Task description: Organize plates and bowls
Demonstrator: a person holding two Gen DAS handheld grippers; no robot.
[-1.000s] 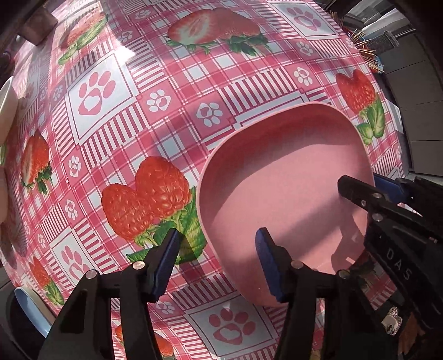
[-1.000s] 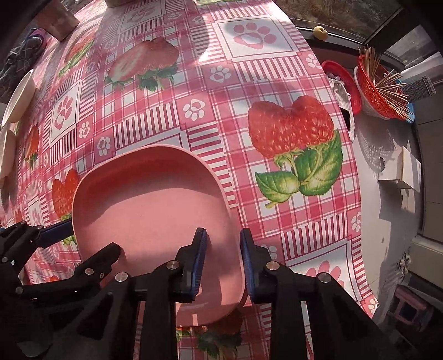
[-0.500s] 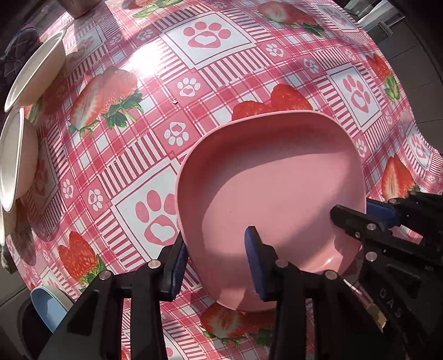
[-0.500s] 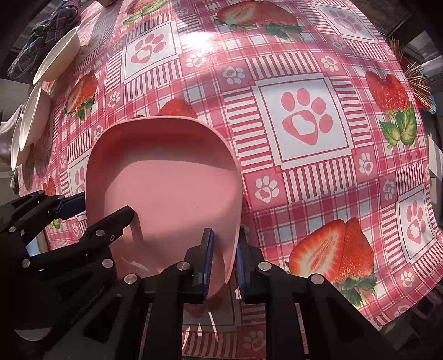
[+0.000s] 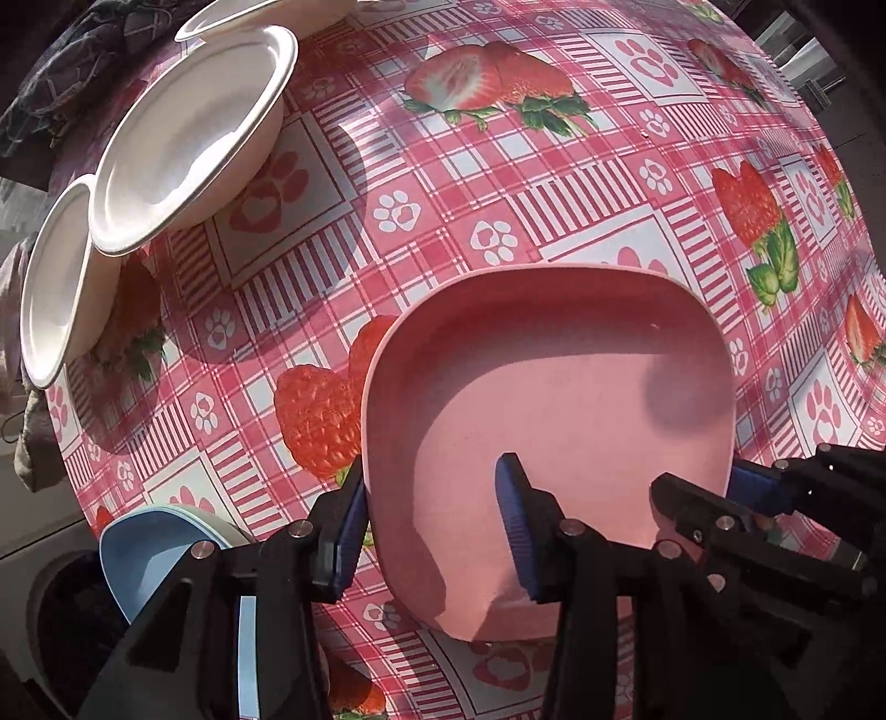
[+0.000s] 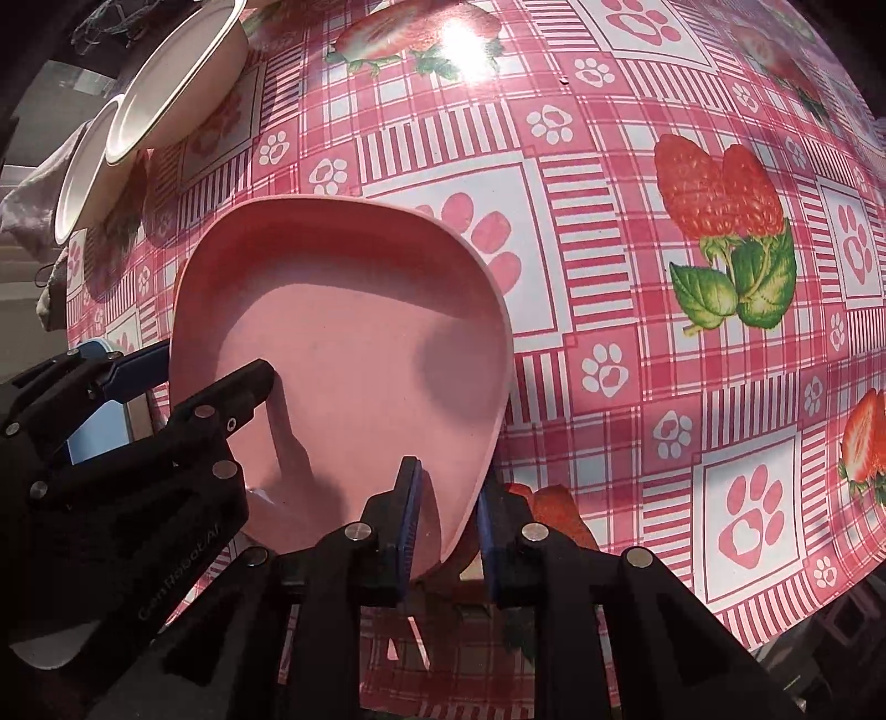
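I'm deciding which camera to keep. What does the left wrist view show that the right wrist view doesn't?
Left only: the blue bowl's inside and a third white bowl rim. Right only: the right tongs pinching the pink plate's rim. Both: the plate, two white bowls, and the left tongs straddling its other rim, jaws opening.

Open tablecloth to the right, crockery crowding the left

The far left edge of the tablecloth [image 5: 454, 232] is being blocked by two white bowls [image 5: 194, 127] standing close together, and the near left corner by a blue dish [image 5: 149, 548]. Much of the middle is being taken up by the pink plate [image 5: 554, 399]. Wide bare cloth is being left free beyond and to its right.
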